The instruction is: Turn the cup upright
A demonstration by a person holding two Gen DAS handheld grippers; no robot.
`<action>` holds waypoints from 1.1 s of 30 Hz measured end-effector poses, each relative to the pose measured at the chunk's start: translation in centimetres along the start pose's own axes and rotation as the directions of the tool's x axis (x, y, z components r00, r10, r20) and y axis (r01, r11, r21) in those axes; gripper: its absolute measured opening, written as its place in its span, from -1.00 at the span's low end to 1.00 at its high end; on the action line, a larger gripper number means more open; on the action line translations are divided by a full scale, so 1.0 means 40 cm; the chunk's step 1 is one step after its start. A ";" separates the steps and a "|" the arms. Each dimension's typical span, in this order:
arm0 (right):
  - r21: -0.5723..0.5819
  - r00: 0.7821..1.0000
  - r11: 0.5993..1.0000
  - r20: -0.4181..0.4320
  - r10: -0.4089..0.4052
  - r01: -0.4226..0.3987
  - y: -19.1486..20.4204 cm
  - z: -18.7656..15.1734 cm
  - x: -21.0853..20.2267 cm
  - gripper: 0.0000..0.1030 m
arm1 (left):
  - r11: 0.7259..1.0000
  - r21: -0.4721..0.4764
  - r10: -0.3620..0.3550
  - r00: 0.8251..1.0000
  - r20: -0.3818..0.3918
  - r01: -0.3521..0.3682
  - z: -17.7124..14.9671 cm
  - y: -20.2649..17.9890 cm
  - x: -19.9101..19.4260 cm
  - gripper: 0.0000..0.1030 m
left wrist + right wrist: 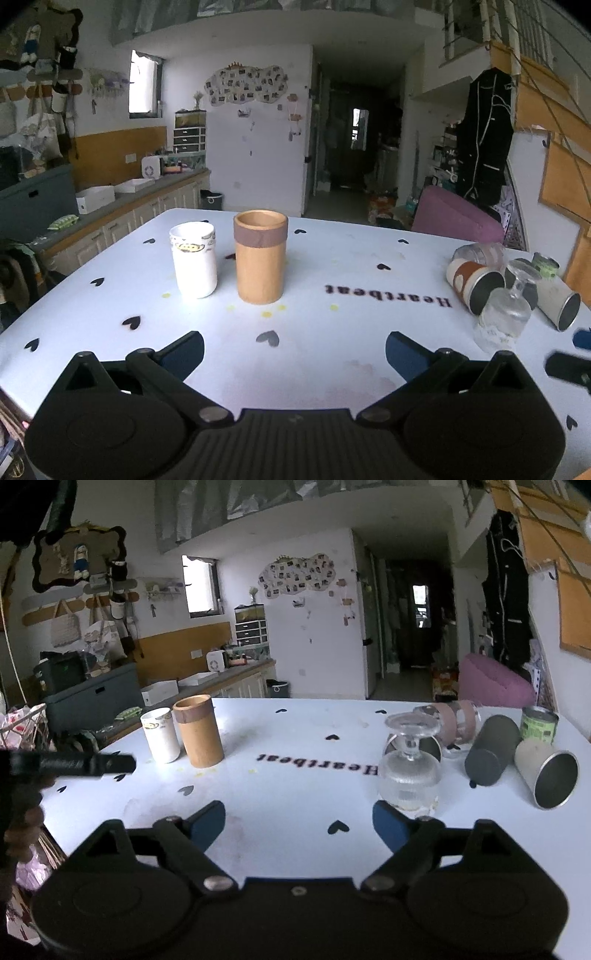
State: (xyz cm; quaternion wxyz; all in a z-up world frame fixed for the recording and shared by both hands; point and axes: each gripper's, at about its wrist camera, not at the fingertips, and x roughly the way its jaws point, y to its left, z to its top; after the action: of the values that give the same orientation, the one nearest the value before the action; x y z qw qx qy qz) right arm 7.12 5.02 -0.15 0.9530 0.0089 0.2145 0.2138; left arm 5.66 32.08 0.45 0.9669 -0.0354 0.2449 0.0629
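At the far left of the right wrist view a dark bar (74, 763) and part of a hand are cut off and blurred. Further right stand a white cup (161, 734) and a wooden cup (198, 731), upright and just beside each other. The right gripper (298, 825) gapes wide, holding nothing; the upside-down glass (409, 771) stands right by its right finger. Cups lying behind it overlap, hard to separate. In the left wrist view the left gripper (294, 356) is wide too, the glass (504, 314) blurred at right.

Black linkages, blue-padded fingers (402, 354), silver screws.
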 end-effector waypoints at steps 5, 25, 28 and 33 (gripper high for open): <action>-0.026 1.000 1.000 0.009 0.002 -0.001 0.018 0.005 0.017 0.92 | 0.999 0.033 0.019 1.000 0.012 -0.019 -0.017 -0.017 -0.031 1.00; -0.031 1.000 0.999 0.019 -0.013 0.014 0.031 0.003 0.038 1.00 | 0.999 0.049 0.020 1.000 0.023 -0.021 -0.042 -0.033 -0.078 1.00; -0.032 1.000 0.999 0.021 -0.015 0.016 0.031 0.003 0.035 1.00 | 0.998 0.052 0.019 1.000 0.023 -0.021 -0.041 -0.033 -0.076 1.00; -0.032 1.000 0.999 0.020 -0.015 0.016 0.032 0.001 0.033 1.00 | 0.998 0.054 0.024 0.999 0.024 -0.026 -0.040 -0.035 -0.073 1.00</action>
State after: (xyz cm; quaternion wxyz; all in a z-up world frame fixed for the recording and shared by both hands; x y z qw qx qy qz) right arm 7.69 6.73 -0.50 0.9567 -0.0058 0.2017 0.2097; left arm 2.56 30.24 0.50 0.9694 -0.0051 0.2357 0.0687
